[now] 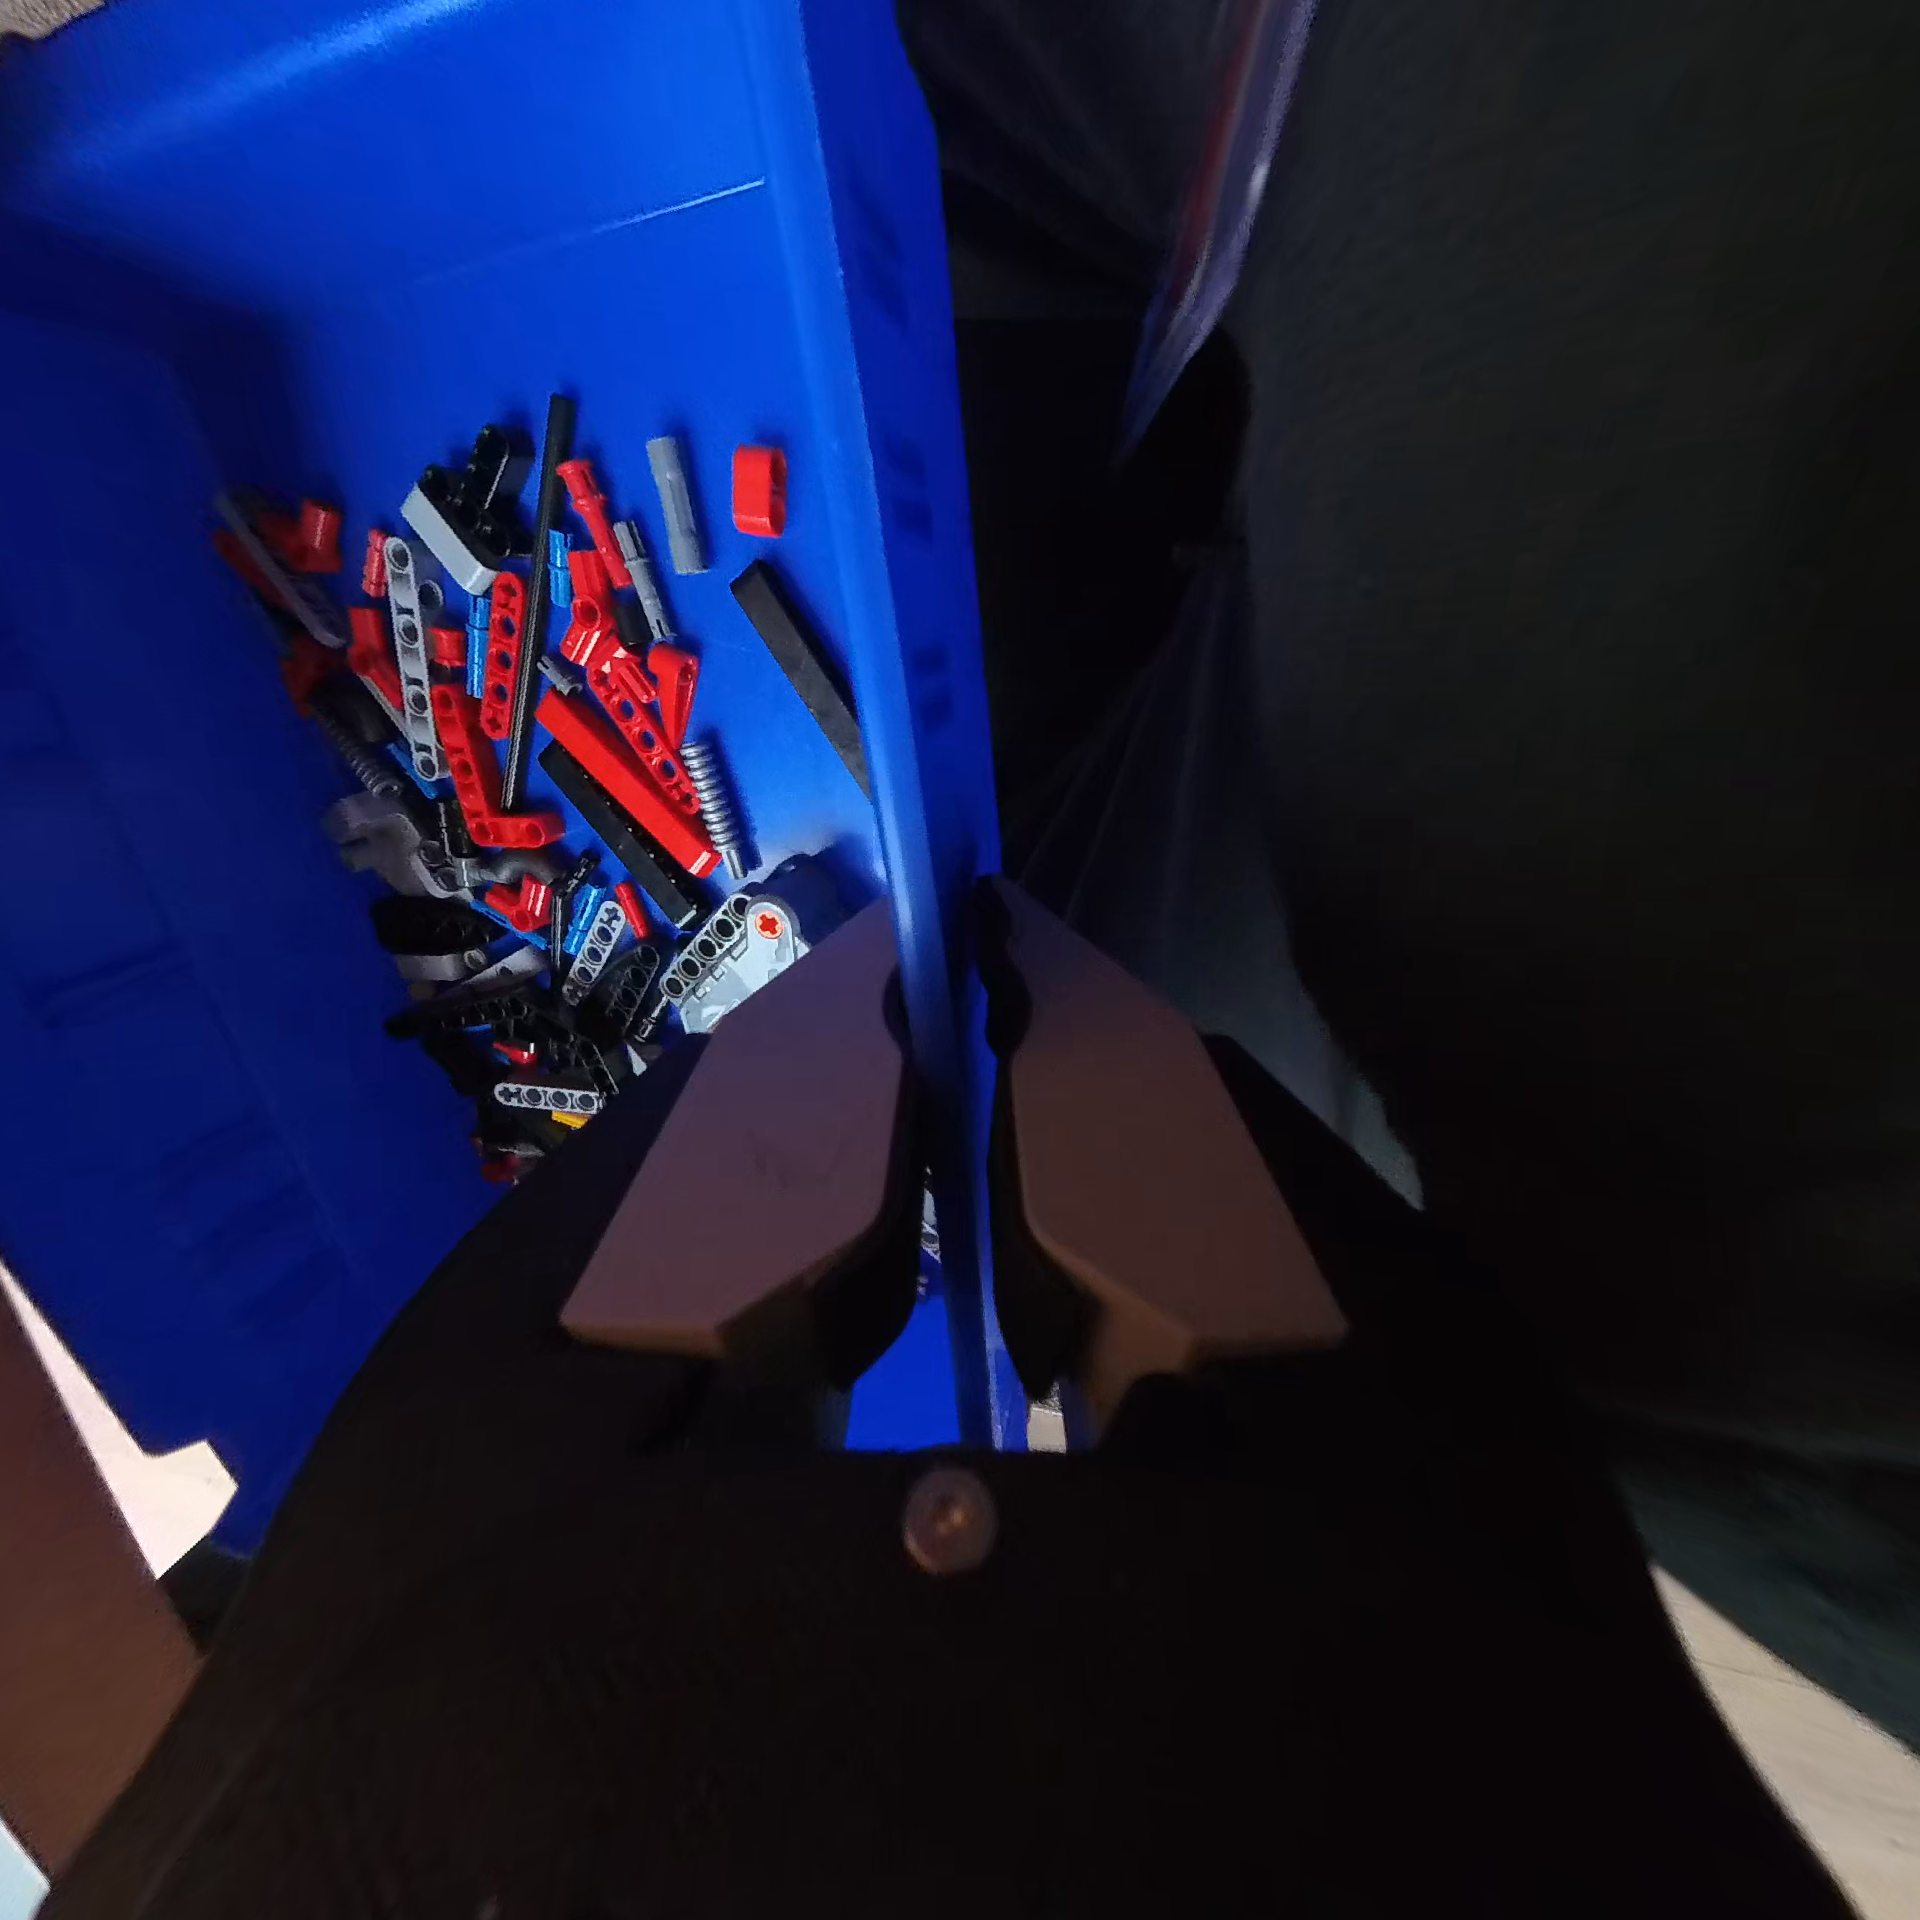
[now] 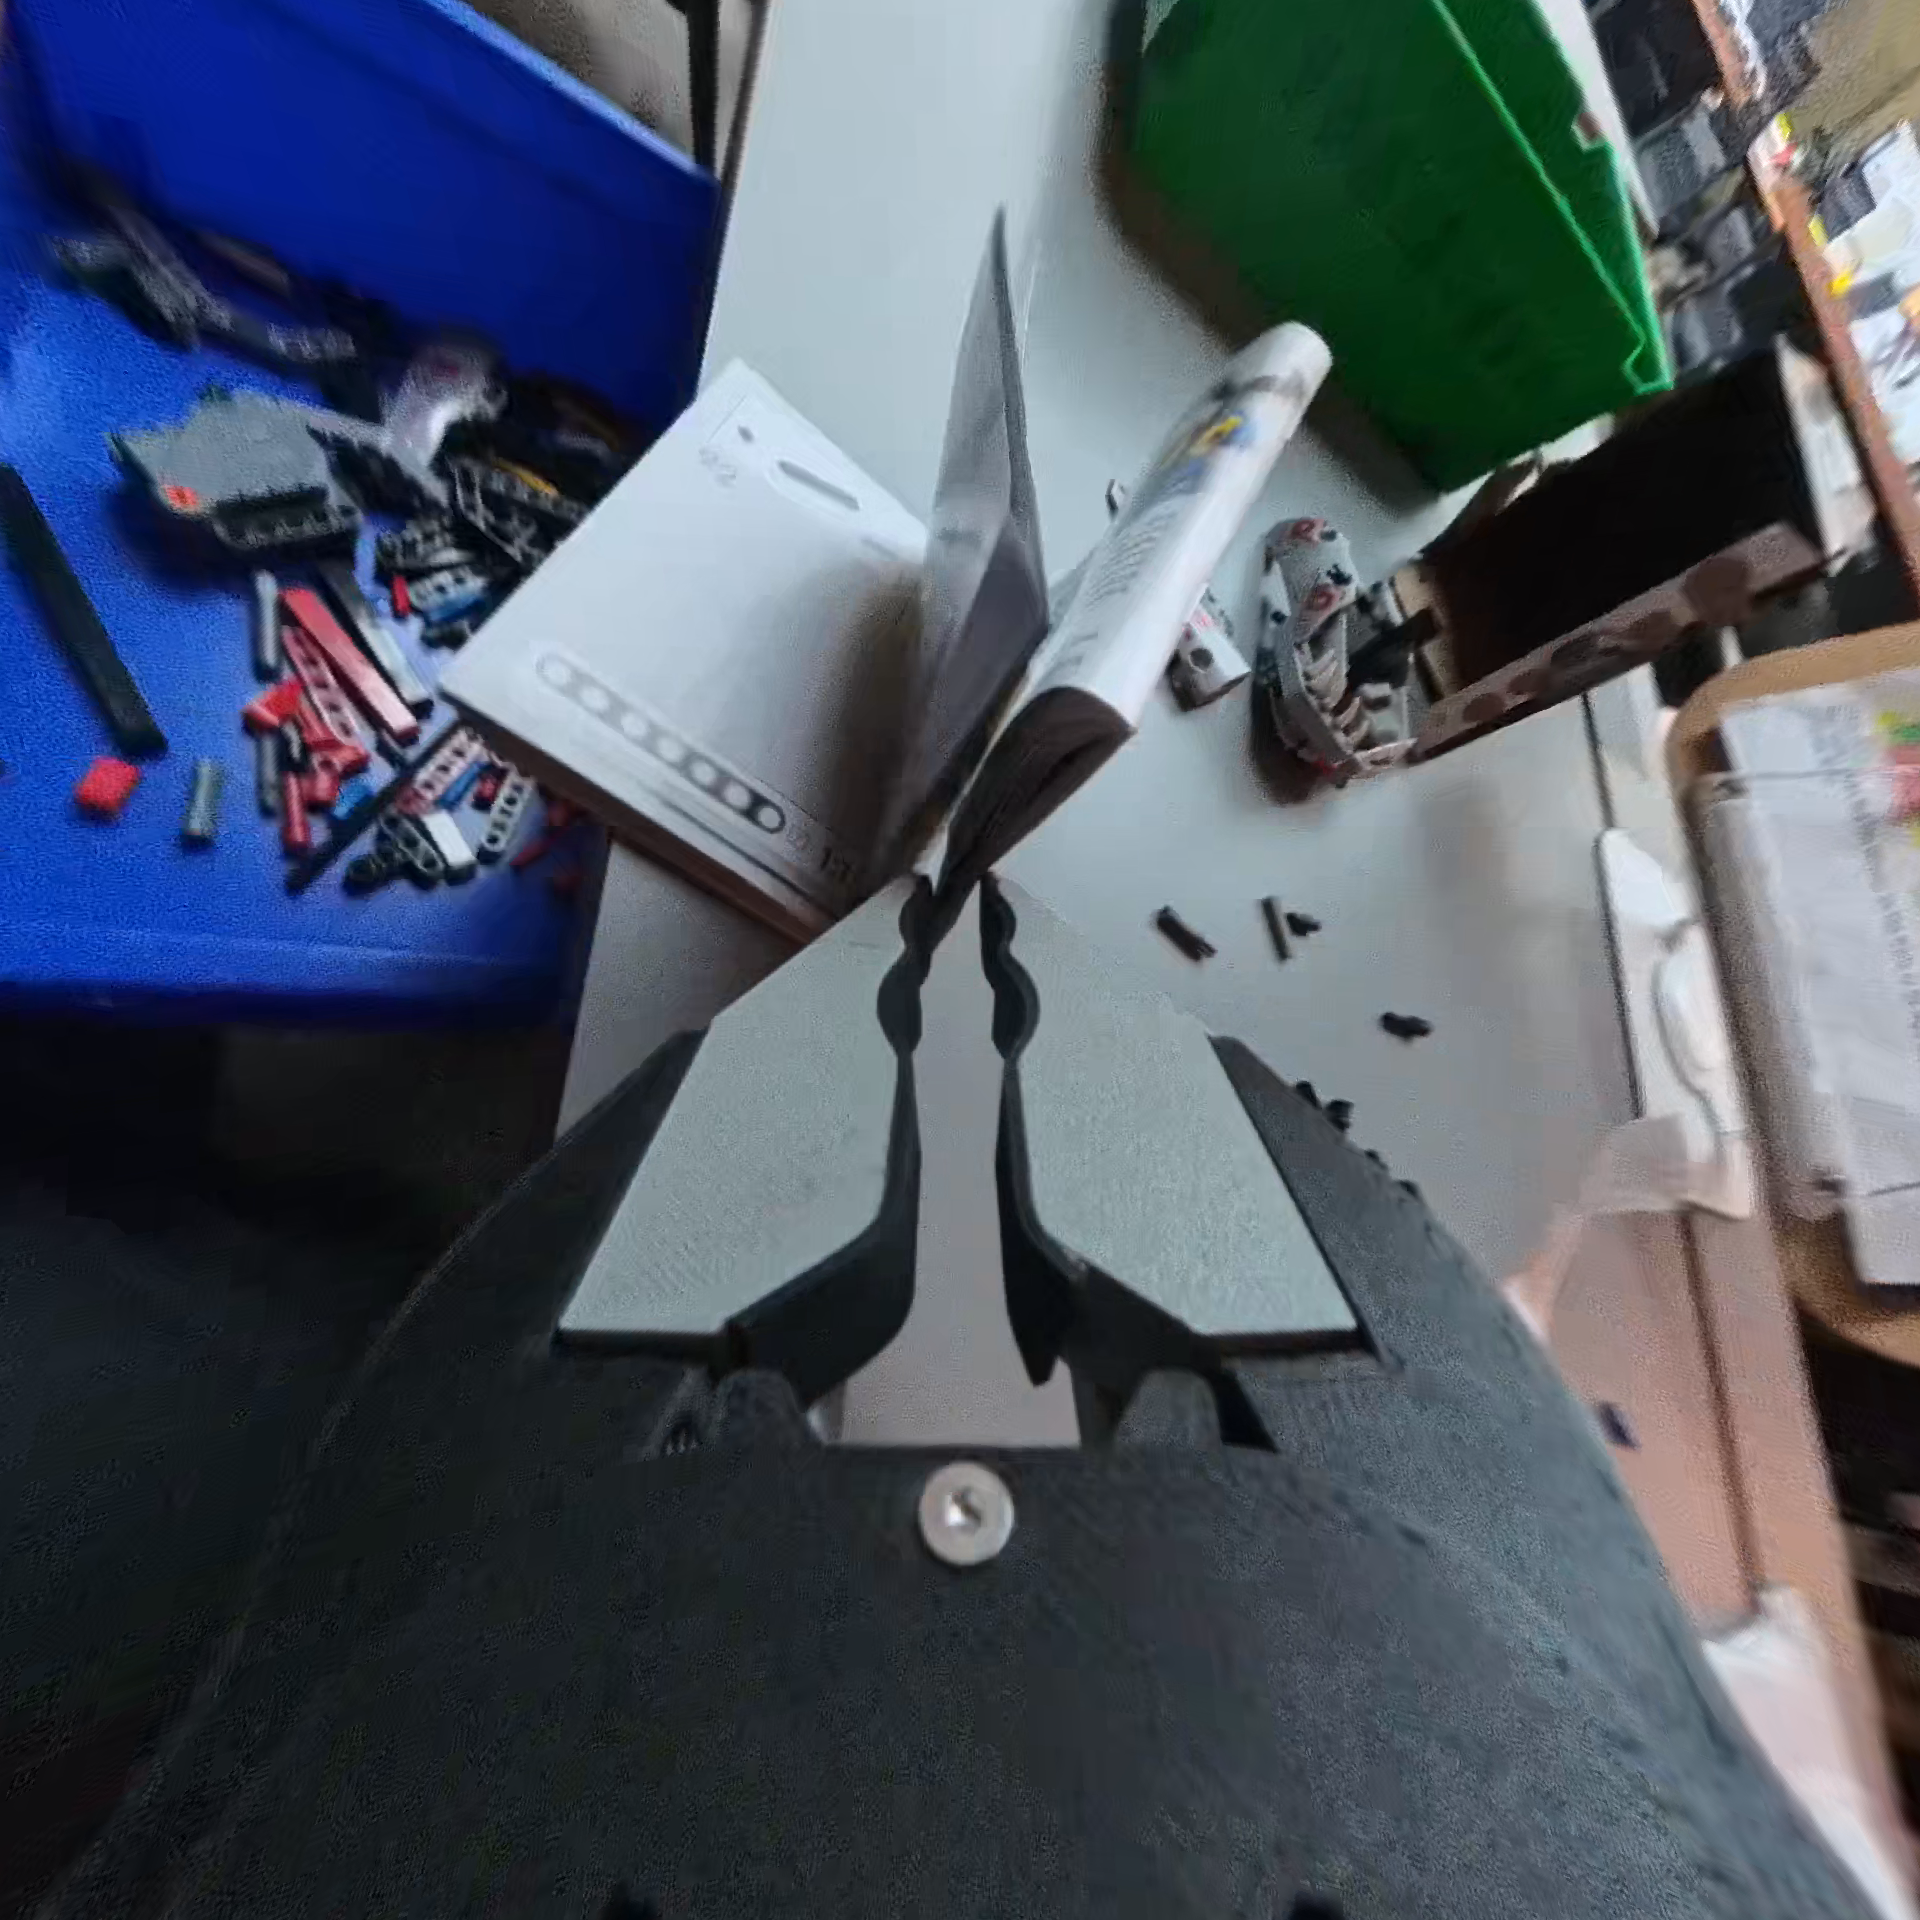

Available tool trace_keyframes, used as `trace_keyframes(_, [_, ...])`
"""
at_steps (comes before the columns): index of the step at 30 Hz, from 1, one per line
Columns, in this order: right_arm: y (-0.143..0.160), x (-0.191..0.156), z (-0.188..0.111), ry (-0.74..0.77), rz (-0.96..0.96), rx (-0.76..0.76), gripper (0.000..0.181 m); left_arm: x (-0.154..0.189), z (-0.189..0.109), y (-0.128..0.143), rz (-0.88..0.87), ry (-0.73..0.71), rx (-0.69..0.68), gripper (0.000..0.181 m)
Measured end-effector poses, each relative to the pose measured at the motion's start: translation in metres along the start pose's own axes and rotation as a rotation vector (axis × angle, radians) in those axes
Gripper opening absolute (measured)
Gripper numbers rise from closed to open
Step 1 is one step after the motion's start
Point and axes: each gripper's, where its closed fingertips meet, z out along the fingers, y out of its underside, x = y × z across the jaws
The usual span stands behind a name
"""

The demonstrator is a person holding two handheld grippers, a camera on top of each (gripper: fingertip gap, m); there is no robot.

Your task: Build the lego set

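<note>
Blue bin [image 1: 436, 260] is the biggest item: stiff moulded plastic, likely bulky but light. Left tongs [image 1: 940, 914] straddle its thin rim wall [image 1: 914, 831], one finger inside, one outside, closed down on it or very nearly; contact on the inner side is hard to confirm. The rim is the sensible hold, though smooth plastic could slip if the bin is dragged.

White surface [image 2: 1403, 935] carries the open instruction booklet [image 2: 707, 623], overlapping the bin edge. Paper is light and floppy, pages fan upright. Right tongs [image 2: 951, 894] sit at the lower spine with a page bundle [image 2: 997, 810] between the tips, narrowly parted and pinching it, as far as the view shows. Thin paper tears easily, so best gripped near the spine.

Green bin [image 2: 1382, 229] stands well apart at the far end. A partly built grey assembly [image 2: 1309, 623] lies beside the booklet; probably rigid, but joints could pop.

Loose lego pieces [image 1: 540, 727] lie piled on the bin floor: red, black and grey beams, axles, a spring. Hard, light, slick; long beams are best pinched across their flat sides. Small black pins [image 2: 1184, 932] lie scattered on the surface, tiny and prone to roll.
</note>
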Motion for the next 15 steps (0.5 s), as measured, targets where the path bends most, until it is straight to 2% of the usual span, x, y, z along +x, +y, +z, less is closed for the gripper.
trace_keyframes(1, [-0.002, -0.002, -0.004, 0.018, -0.100, -0.018, 0.005, -0.001, 0.001, 0.001, -0.001, -0.001, -0.004, 0.002])
trace_keyframes(2, [-0.004, -0.004, -0.008, 0.030, -0.194, -0.029, 0.014, -0.001, 0.001, 0.001, -0.002, -0.001, -0.007, 0.003])
trace_keyframes(4, [-0.013, 0.001, -0.016, 0.089, -0.338, -0.052, 0.039, -0.002, 0.001, 0.002, -0.004, -0.003, -0.009, 0.003])
trace_keyframes(6, [-0.022, -0.002, -0.021, 0.051, -0.345, -0.041, 0.050, -0.003, 0.001, 0.002, -0.005, -0.004, -0.009, 0.002])
trace_keyframes(8, [-0.025, -0.004, -0.023, -0.040, -0.219, -0.027, 0.045, -0.003, 0.000, 0.003, -0.005, -0.005, -0.008, 0.003])
trace_keyframes(10, [-0.018, 0.004, -0.019, -0.095, -0.044, -0.018, 0.061, -0.003, 0.000, 0.003, -0.006, -0.009, -0.011, 0.003])
trace_keyframes(12, [-0.018, 0.005, -0.012, -0.186, 0.139, 0.026, 0.066, -0.003, 0.001, 0.002, -0.006, -0.010, -0.012, 0.003])
trace_keyframes(14, [-0.038, -0.001, -0.009, -0.253, 0.261, 0.119, 0.072, -0.002, 0.001, 0.001, -0.008, -0.008, -0.011, 0.002])
trace_keyframes(15, [-0.047, 0.001, -0.006, -0.240, 0.299, 0.140, 0.074, -0.002, 0.001, 0.001, -0.009, -0.006, -0.010, 0.002])
